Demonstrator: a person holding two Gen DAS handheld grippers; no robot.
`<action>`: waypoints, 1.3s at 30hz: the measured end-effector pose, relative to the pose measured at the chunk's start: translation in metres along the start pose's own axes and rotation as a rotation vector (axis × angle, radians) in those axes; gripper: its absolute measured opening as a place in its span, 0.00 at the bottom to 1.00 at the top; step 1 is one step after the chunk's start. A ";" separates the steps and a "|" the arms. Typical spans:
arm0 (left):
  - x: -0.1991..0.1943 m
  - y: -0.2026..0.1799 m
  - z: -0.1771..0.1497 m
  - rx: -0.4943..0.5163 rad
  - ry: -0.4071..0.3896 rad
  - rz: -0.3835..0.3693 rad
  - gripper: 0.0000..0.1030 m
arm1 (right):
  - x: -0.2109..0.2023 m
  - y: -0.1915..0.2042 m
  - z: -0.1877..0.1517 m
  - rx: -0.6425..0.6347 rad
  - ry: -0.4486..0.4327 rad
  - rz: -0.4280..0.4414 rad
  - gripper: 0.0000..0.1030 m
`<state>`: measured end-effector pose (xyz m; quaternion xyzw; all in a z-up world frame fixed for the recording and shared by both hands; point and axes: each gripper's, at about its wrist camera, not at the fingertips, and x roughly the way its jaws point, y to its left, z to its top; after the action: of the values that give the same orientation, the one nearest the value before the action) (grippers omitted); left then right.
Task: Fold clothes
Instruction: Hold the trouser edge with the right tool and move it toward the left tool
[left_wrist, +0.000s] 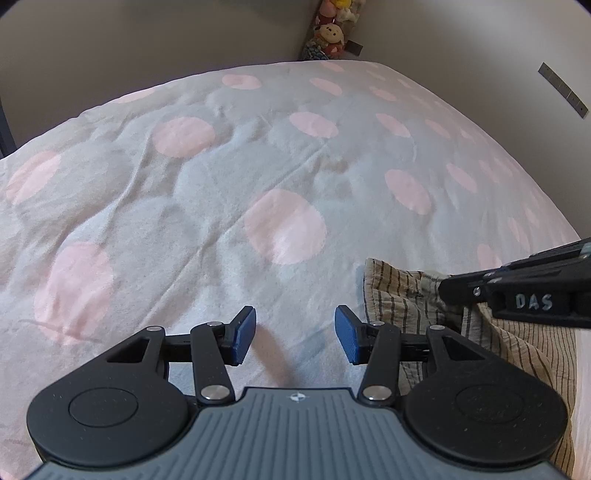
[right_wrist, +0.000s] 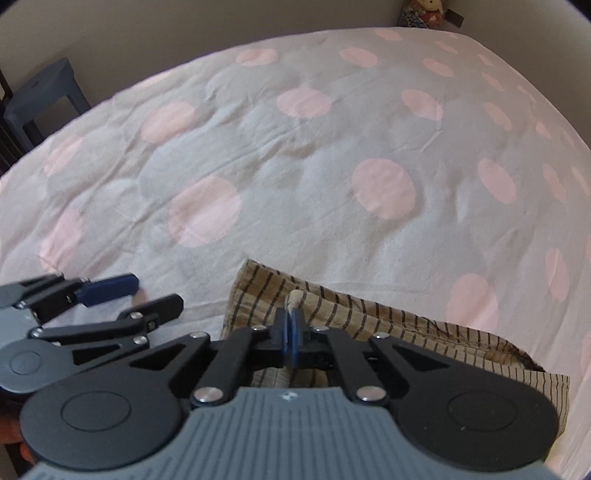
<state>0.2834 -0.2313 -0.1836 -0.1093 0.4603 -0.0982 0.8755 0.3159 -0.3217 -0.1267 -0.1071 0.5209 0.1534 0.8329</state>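
Observation:
A beige garment with thin dark stripes (right_wrist: 388, 317) lies bunched on the near part of the bed. My right gripper (right_wrist: 291, 330) is shut, pinching a raised fold near the garment's left edge between its blue pads. In the left wrist view the same garment (left_wrist: 402, 295) sits at the lower right, with the right gripper (left_wrist: 445, 291) reaching in over it from the right. My left gripper (left_wrist: 295, 336) stands open over bare bedding, just left of the garment's edge, with nothing between its fingers. From the right wrist view the left gripper (right_wrist: 155, 293) shows at the left, open.
The bed cover (left_wrist: 221, 221) is white with large pink dots and is lightly wrinkled; it stretches far ahead and to both sides. A dark stool (right_wrist: 44, 92) stands beyond the bed's left edge. Plush toys (left_wrist: 328, 33) hang in the far wall corner.

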 end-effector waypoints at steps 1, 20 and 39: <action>-0.001 0.000 0.000 -0.002 -0.003 -0.001 0.44 | -0.006 -0.002 0.004 0.024 -0.024 0.022 0.02; 0.003 -0.002 0.000 0.008 -0.003 -0.003 0.44 | 0.015 0.022 0.004 -0.136 0.000 -0.068 0.27; -0.004 -0.001 0.000 -0.003 -0.022 -0.006 0.44 | -0.007 0.011 0.003 0.103 -0.135 0.120 0.01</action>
<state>0.2813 -0.2310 -0.1796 -0.1131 0.4506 -0.0989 0.8800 0.3118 -0.3117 -0.1190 -0.0221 0.4760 0.1830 0.8599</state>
